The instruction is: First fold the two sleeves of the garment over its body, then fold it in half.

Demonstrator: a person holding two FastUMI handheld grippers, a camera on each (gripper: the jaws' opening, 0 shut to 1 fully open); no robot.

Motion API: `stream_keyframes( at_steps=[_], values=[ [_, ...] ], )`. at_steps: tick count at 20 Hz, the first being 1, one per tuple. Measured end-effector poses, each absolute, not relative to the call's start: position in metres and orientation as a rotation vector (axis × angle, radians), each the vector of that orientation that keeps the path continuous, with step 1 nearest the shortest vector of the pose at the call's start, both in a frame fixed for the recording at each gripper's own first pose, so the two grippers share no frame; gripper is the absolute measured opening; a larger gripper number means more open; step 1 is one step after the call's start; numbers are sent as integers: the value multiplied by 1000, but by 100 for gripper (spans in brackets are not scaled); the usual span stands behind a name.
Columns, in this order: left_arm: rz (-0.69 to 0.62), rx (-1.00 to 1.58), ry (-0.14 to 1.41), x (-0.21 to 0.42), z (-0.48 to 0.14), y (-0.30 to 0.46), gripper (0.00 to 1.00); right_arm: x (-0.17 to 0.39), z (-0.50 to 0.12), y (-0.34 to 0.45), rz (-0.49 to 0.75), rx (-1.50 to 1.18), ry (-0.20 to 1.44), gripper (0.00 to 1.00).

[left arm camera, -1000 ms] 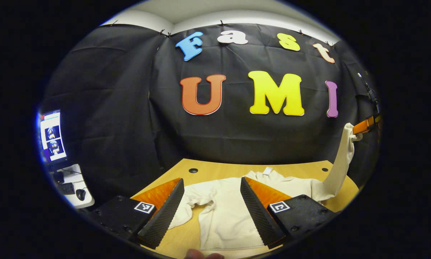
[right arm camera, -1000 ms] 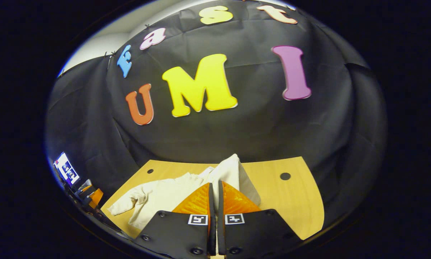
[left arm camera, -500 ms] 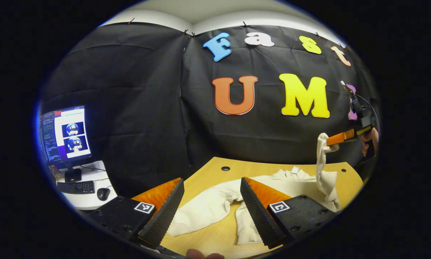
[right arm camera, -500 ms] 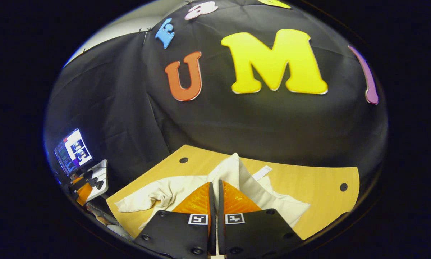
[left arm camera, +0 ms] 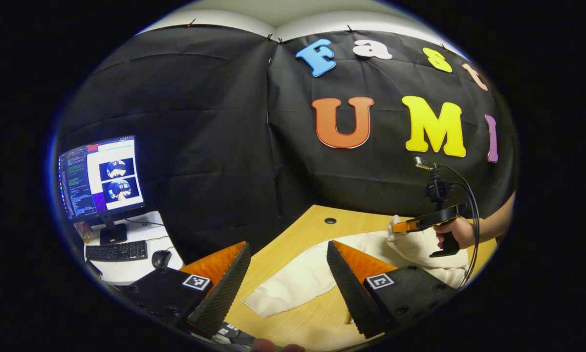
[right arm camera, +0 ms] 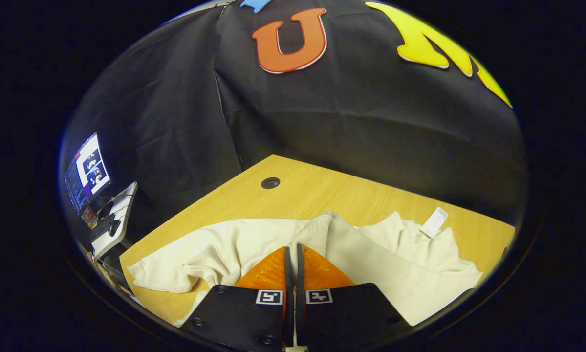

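**Right sleeve carried over the body, not yet laid down**

Nearest in the right gripper view: right gripper (right arm camera: 293, 254), jaws closed on the cuff of one sleeve (right arm camera: 371, 259), cloth pinched between them and running back toward the shoulder. Just beyond, the cream garment (right arm camera: 224, 249) spread on the tabletop (right arm camera: 322, 190), collar with its white tag (right arm camera: 433, 222) to the right, other sleeve (right arm camera: 165, 271) lying crumpled toward the tabletop's near left edge.

In the left gripper view: left gripper (left arm camera: 288, 266) with jaws wide open and holding nothing, above the near edge, the loose sleeve visible between them. Farther off, a hand (left arm camera: 456, 232) holding the right gripper low over the bunched cloth.

Judged as the first sleeve fold near its end. To do well: lower the cuff until flat on the body, pull lightly across for taking out the slack, only then open. Better not to release high, otherwise a heap and not a fold. Afterwards, the crumpled sleeve for the open jaws; likely to need smoothing first.

Farthest: a monitor (left arm camera: 99, 178) and keyboard (left arm camera: 117, 251) on a side desk.
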State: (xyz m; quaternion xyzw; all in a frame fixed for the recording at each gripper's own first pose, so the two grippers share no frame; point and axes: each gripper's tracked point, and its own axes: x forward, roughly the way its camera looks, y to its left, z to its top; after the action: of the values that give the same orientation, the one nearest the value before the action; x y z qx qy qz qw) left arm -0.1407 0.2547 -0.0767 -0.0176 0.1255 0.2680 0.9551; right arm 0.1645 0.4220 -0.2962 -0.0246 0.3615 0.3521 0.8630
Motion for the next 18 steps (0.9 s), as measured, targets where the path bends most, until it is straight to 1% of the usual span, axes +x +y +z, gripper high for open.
stream_keyframes(
  at_steps=[2, 3, 5, 7, 8, 9, 10, 12, 14, 15, 17, 18],
  values=[
    [555, -40, 275, -147, -84, 262, 100, 166, -312, 431, 711, -29, 774, 2],
    [558, -41, 285, -149, -88, 264, 99, 167, -317, 435, 707, -18, 775, 4],
    [557, -37, 299, -150, -92, 269, 100, 166, -327, 438, 697, -17, 781, 8],
    [557, -34, 304, -149, -95, 273, 99, 160, -329, 436, 706, -17, 802, 16],
    [555, -33, 302, -148, -95, 275, 99, 157, -326, 433, 707, -21, 798, 36],
    [553, -33, 298, -147, -95, 278, 99, 155, -319, 429, 715, -18, 782, 43],
    [553, -31, 292, -145, -95, 281, 99, 153, -312, 424, 715, -17, 772, 58],
    [550, -29, 292, -143, -99, 285, 99, 146, -289, 413, 714, 22, 745, 76],
    [538, -22, 293, -142, -105, 290, 100, 136, -260, 398, 720, 58, 712, 76],
    [526, -11, 292, -140, -107, 291, 100, 130, -243, 390, 724, 76, 688, 70],
    [488, 13, 291, -138, -114, 291, 99, 114, -206, 372, 734, 101, 632, 70],
    [461, 23, 294, -137, -118, 291, 100, 106, -189, 364, 745, 111, 602, 76]
  ],
)
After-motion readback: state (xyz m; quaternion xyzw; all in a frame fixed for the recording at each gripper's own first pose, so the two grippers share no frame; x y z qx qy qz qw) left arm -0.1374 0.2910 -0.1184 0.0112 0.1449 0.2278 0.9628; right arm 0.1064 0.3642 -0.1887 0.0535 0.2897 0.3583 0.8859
